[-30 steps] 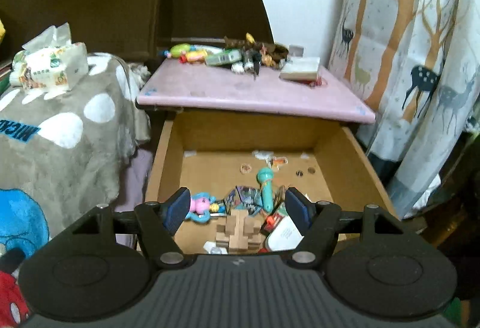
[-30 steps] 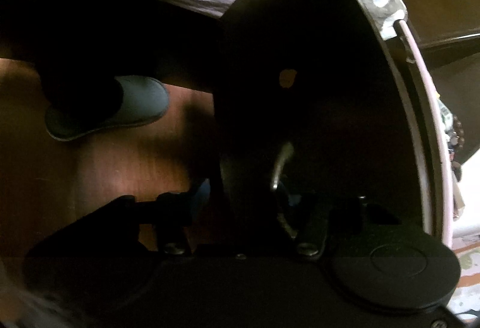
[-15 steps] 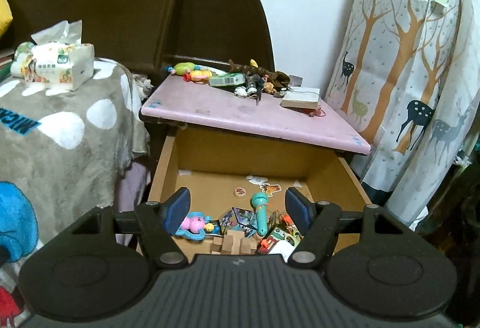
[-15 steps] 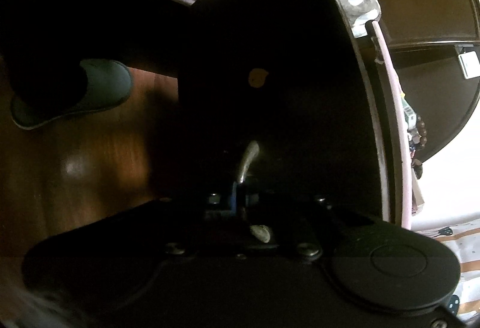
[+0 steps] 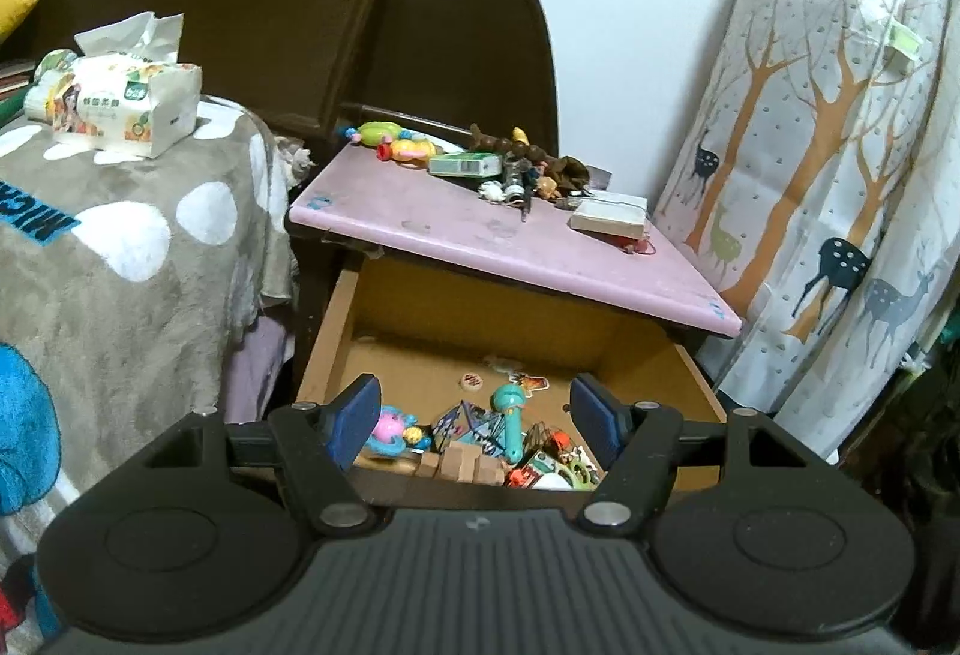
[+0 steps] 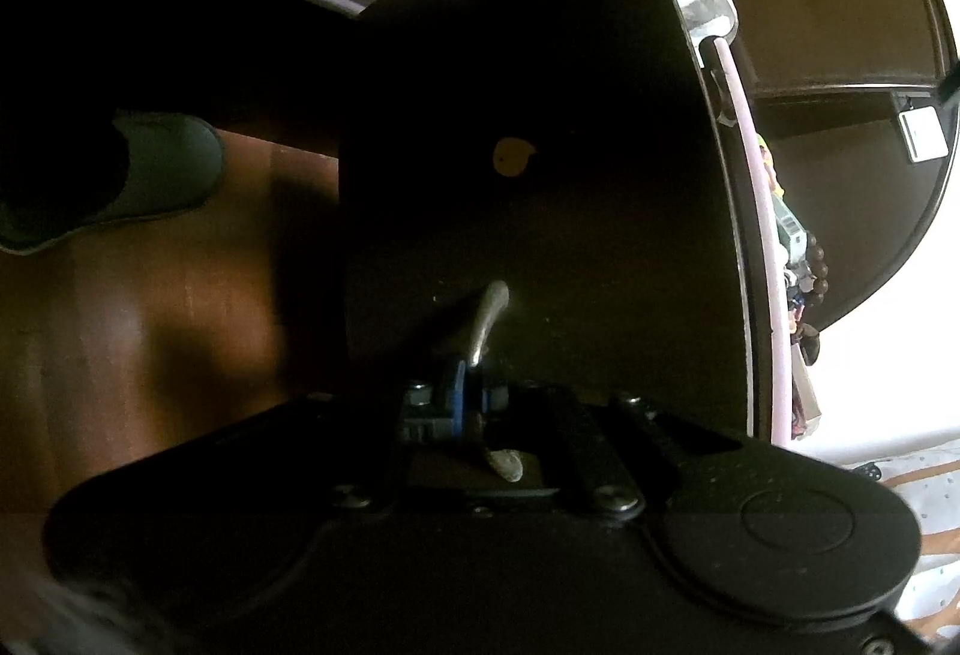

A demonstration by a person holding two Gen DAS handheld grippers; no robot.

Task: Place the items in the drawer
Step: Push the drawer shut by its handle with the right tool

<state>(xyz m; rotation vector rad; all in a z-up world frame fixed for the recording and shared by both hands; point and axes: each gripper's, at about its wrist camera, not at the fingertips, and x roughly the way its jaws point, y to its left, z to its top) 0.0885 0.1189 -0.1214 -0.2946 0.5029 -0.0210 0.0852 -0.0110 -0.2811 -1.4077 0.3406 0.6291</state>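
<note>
The wooden drawer (image 5: 696,379) of the nightstand stands open below the pink top (image 5: 480,241). Toys lie at its front: a teal toy microphone (image 5: 511,418), a pink toy (image 5: 390,426), wooden blocks (image 5: 462,463). My left gripper (image 5: 477,418) is open and empty, held above the drawer's front edge. In the right wrist view my right gripper (image 6: 465,391) is shut on the metal drawer handle (image 6: 489,313) on the dark drawer front (image 6: 540,145).
Small toys, a green box (image 5: 465,165) and a white box (image 5: 609,218) lie on the pink top. A blanket-covered bed with a tissue pack (image 5: 120,106) is at left, a curtain (image 5: 840,145) at right. A slippered foot (image 6: 150,175) stands on the wooden floor.
My right gripper has closed on the drawer handle. The left gripper has drawn back and up, so the drawer sits lower in its view.
</note>
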